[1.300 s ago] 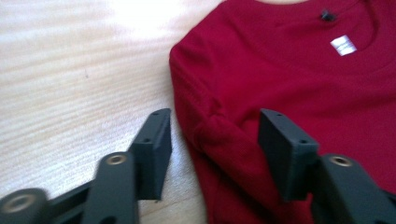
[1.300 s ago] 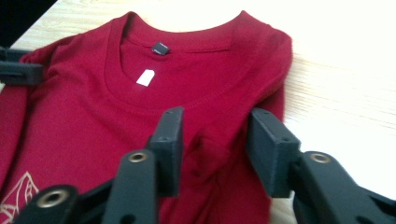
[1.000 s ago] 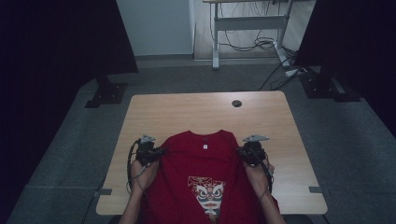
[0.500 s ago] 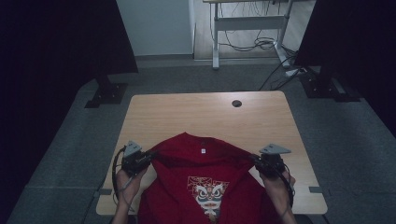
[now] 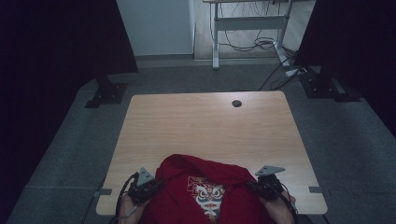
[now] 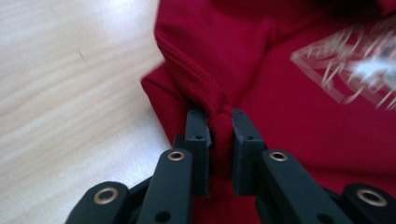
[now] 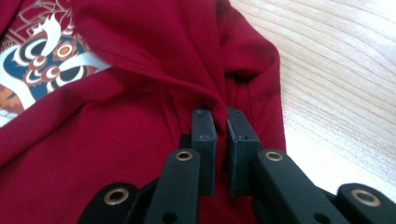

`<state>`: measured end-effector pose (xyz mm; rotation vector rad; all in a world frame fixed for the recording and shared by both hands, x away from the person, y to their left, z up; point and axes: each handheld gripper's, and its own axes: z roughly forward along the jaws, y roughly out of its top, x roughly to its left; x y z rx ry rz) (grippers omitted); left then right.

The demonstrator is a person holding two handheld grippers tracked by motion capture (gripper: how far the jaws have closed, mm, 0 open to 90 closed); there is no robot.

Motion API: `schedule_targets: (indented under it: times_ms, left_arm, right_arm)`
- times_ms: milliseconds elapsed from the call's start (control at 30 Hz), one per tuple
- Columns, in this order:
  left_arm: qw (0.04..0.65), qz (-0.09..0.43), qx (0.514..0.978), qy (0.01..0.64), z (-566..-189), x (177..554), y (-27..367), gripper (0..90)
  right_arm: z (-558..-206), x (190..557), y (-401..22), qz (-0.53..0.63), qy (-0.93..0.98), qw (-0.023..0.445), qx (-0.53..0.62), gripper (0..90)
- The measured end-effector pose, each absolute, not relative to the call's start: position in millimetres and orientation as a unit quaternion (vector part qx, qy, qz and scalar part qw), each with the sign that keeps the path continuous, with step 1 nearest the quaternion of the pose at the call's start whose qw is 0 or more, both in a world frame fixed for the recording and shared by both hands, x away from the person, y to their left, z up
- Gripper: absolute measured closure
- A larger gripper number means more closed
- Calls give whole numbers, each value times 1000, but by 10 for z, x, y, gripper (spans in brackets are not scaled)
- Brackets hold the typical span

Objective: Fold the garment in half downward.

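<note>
The red T-shirt (image 5: 205, 196) lies bunched at the tabletop's (image 5: 196, 126) near edge, pinched at each side by the left hand-held gripper (image 5: 148, 185) and right hand-held gripper (image 5: 261, 185). Likely mid-drag; next, lay it flat with even tension.

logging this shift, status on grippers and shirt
Left gripper shut on red shirt. Right gripper shut on it too. Shirt bunched at table's near edge. Nothing in the way.
</note>
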<state>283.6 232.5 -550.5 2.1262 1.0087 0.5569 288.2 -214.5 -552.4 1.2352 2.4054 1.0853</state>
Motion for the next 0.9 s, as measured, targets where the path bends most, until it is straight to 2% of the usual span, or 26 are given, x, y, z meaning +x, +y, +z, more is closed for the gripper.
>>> schedule_targets:
  times_ms: [200,267,367,500,533,567,600,633,700,800,833,867,900]
  left_arm:
    - [353,220,821,391,-5511,3018,2302,791]
    - [353,220,821,391,-5511,3018,2302,791]
    - [344,231,821,393,-5499,3250,2239,791]
    - [344,231,821,393,-5499,3250,2239,791]
    - [338,232,816,406,-5479,3534,2187,791]
    - [338,232,816,406,-5479,3534,2187,793]
    - [338,234,814,410,-5477,3610,2171,793]
    - [338,238,810,416,-5476,3737,2157,794]
    - [338,238,810,416,-5476,3737,2157,795]
    - [336,240,806,424,-5467,3920,2137,797]
    - [336,240,806,424,-5467,3920,2137,797]
    - [333,237,802,435,-5451,4087,2129,798]
    - [334,235,801,438,-5448,4123,2130,798]
  right_arm:
    - [-5522,2976,-2145,359,816,139,430,831]
    - [-5522,2999,-2148,359,815,140,432,831]
    - [-5523,3092,-2164,361,811,141,439,830]
    - [-5523,3173,-2177,364,807,139,445,829]
    - [-5523,3173,-2177,364,807,139,445,829]
    - [-5523,3173,-2177,364,807,139,445,829]
    - [-5511,3406,-2188,363,799,136,459,828]
    - [-5507,3474,-2187,363,797,135,463,828]
    - [-5502,3586,-2179,362,793,140,469,828]
    - [-5502,3586,-2179,362,793,140,469,828]
    - [-5498,3766,-2178,363,787,142,479,828]
    - [-5490,3923,-2164,363,782,143,487,827]
    - [-5490,3923,-2164,363,782,143,487,827]
